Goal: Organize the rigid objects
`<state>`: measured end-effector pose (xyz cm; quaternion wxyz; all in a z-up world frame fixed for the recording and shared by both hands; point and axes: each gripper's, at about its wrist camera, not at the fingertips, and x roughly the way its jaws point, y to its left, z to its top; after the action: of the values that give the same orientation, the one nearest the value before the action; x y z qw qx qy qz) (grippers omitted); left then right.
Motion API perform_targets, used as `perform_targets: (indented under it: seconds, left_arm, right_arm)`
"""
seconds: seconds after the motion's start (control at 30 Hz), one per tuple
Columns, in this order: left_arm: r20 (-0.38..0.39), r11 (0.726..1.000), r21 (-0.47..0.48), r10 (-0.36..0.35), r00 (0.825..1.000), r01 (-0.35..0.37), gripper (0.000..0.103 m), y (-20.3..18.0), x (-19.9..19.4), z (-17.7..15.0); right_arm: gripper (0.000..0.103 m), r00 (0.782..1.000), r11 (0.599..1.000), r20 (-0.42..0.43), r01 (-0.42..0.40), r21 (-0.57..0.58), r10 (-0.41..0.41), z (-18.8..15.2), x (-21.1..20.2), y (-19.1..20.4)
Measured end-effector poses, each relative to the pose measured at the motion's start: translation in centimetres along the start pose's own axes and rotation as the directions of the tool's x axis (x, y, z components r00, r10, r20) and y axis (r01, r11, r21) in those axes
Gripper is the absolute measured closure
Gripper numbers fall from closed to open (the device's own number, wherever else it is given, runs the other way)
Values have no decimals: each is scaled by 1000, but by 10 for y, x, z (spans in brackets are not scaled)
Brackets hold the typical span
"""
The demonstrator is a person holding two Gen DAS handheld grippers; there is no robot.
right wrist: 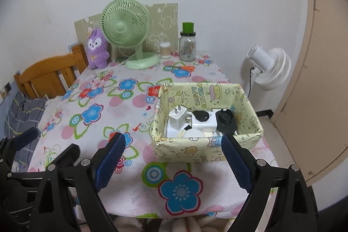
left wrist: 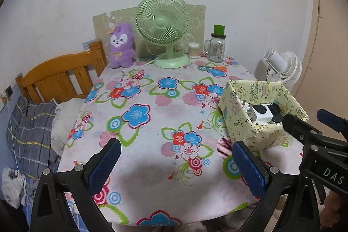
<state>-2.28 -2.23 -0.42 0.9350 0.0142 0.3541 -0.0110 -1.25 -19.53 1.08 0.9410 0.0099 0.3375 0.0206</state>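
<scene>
A yellow cartoon-print box (right wrist: 195,152) stands on the flowered tablecloth (right wrist: 104,105) at the table's near right. Inside it lie a white plug charger (right wrist: 177,117), a white adapter block (right wrist: 206,123), a black round cap (right wrist: 226,119) and a white disc (right wrist: 193,134). My right gripper (right wrist: 174,156) hovers open just in front of the box with nothing between its blue pads (right wrist: 111,158). My left gripper (left wrist: 176,158) is open over bare cloth, left of the box (left wrist: 258,132), also empty. The right gripper's fingers (left wrist: 313,125) show at that view's right edge.
At the table's far edge stand a purple plush (left wrist: 120,46), a green desk fan (left wrist: 163,27), a swab pot (left wrist: 193,50) and a green-lidded glass jar (left wrist: 217,47), with orange scissors (left wrist: 215,67) in front. A white fan (right wrist: 268,66) is beyond the right edge, a wooden headboard (left wrist: 58,77) on the left.
</scene>
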Motion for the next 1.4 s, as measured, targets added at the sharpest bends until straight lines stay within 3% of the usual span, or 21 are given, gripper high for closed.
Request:
perform_targets:
  seconds: [0.57,1.4]
  left_arm:
    - [92,998,-56,8,996,-3,0,20,-50,-10]
    - [105,997,-72,-20,994,28,0,19,-58,-15]
  right_arm:
    - [5,996,1000,85,25,-4,-25,-15,-43,10]
    - [5,994,1000,103,18,24,-20,-22,-55,5]
